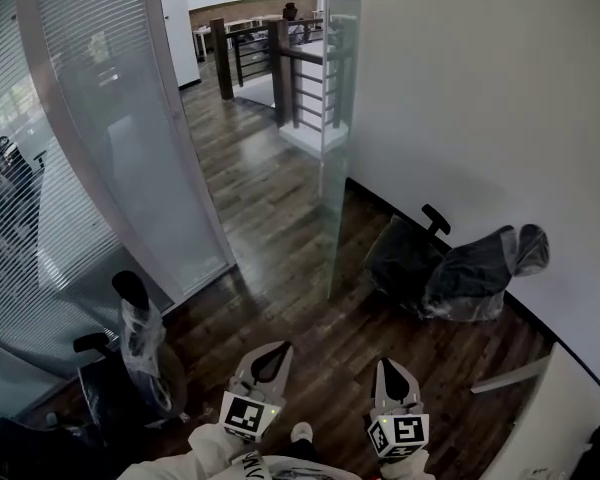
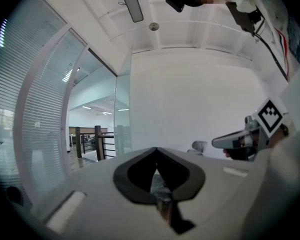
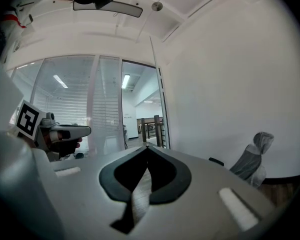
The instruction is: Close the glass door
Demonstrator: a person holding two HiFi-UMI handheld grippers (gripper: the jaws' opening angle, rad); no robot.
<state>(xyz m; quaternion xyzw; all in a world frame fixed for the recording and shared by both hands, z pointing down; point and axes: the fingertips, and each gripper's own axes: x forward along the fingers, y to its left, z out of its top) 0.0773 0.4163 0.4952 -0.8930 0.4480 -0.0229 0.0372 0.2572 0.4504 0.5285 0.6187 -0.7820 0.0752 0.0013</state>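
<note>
The glass door point(image 1: 130, 138) is a tall, flat sheet of see-through glass. It has thin pale lines running across it and a smooth white frame around it. It stands up straight, long side up and down, but it looks tipped in the head view. It is on the left side of the room. It stands open, well apart from a thin strip of clear glass point(image 1: 337, 118) that stands by the plain white wall point(image 1: 480, 88). Between the two is a gap. Through the gap runs the floor point(image 1: 270, 198), made of dark brown wood planks that shine a bit. Farther back is a railing point(image 1: 280, 63) with thick dark posts and thin bars.

Behind the door on the left is a glass wall with striped blinds point(image 1: 20, 268).

The left gripper point(image 1: 277, 349) and the right gripper point(image 1: 390, 366) are low in the head view, side by side and near each other. They are grey and pointed. Each has its tips pressed together with nothing in between. Both point across the room, well away from the door. Each has a cube with black and white square patterns on it.

A dark chair in crinkly clear plastic point(image 1: 450, 268) sits by the white wall. Another wrapped chair point(image 1: 130, 358) sits at the left, near the bottom of the door.
</note>
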